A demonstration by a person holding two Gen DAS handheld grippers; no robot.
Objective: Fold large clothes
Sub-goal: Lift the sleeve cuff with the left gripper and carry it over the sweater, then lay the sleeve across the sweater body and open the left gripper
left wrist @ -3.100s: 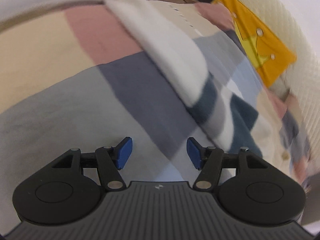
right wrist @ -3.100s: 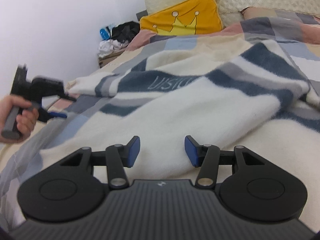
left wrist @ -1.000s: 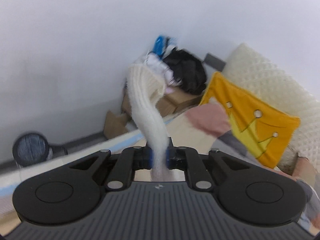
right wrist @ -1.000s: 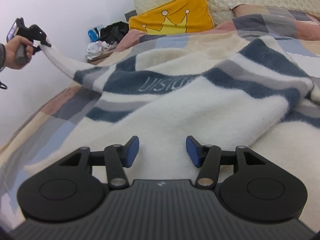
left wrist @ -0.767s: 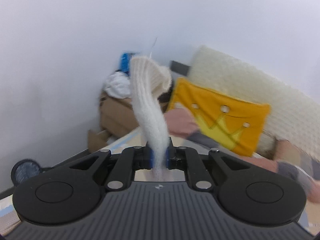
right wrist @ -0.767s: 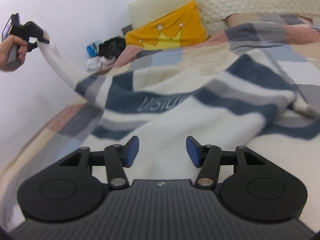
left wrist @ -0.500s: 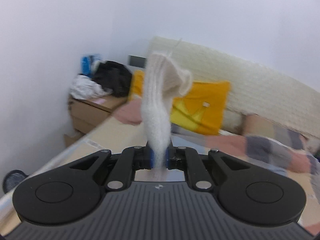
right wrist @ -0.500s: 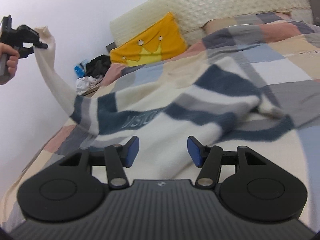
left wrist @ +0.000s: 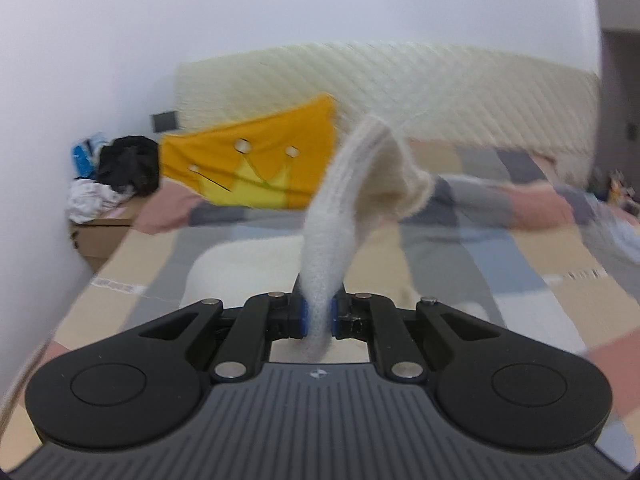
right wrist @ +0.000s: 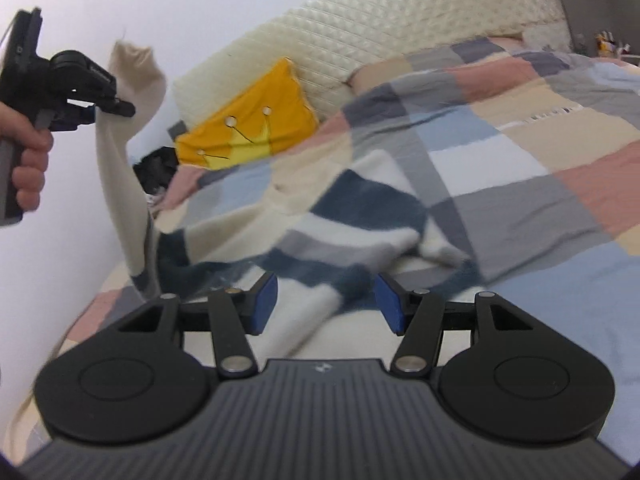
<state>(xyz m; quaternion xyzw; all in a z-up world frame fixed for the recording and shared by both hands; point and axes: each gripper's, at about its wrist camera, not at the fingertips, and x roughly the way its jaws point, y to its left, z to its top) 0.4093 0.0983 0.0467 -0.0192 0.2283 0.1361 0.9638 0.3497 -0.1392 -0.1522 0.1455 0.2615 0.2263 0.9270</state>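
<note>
Our left hand-held gripper [left wrist: 319, 316] pinching cream sleeve [left wrist: 334, 216] of striped sweater [right wrist: 352, 232], lifted above bed [right wrist: 540, 168], rest on bed, our right hand-held gripper [right wrist: 326, 306] spread w/ nothing between, cardboard box [left wrist: 100, 236] w/ clothes on top.

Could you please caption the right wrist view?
Left claw lifts sweater sleeve above bed; right claw open.
</note>
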